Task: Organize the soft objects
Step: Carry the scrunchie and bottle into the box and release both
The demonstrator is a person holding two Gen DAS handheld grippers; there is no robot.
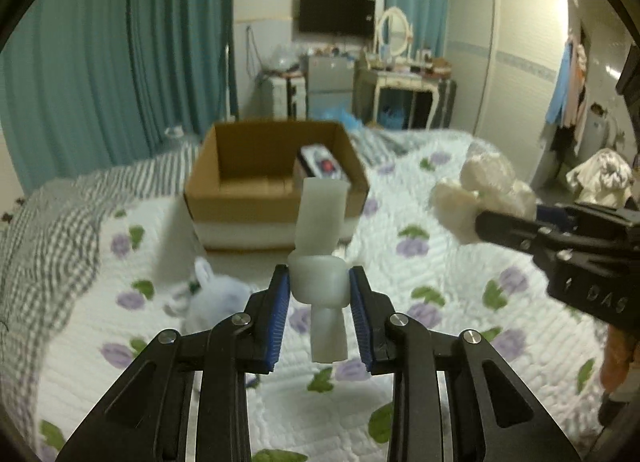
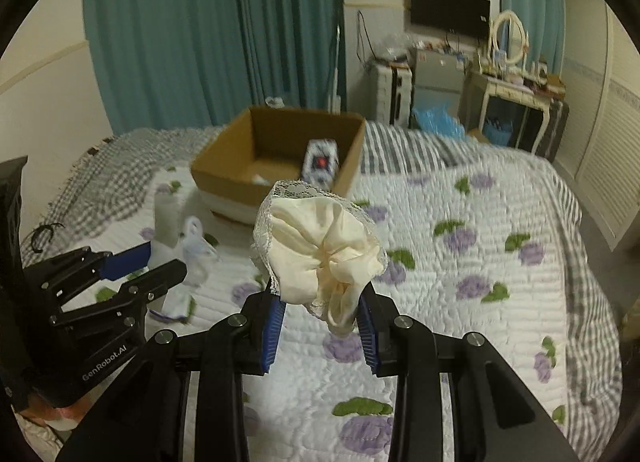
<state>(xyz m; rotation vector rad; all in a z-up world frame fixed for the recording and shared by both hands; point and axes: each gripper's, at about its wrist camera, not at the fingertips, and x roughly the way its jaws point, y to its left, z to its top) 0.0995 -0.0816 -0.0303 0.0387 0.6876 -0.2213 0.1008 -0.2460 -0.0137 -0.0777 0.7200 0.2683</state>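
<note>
My left gripper is shut on a pale, squashy T-shaped piece and holds it above the bed, in front of an open cardboard box. My right gripper is shut on a cream cloth scrunchie with lace trim, also held above the bed. The box holds a small patterned pack. A white plush bunny lies on the quilt to the left. The right gripper shows at the right of the left wrist view, the left gripper at the left of the right wrist view.
The bed has a white quilt with purple flowers and a grey checked blanket at its left side. Teal curtains, a dresser, a small fridge and a wardrobe stand beyond the bed.
</note>
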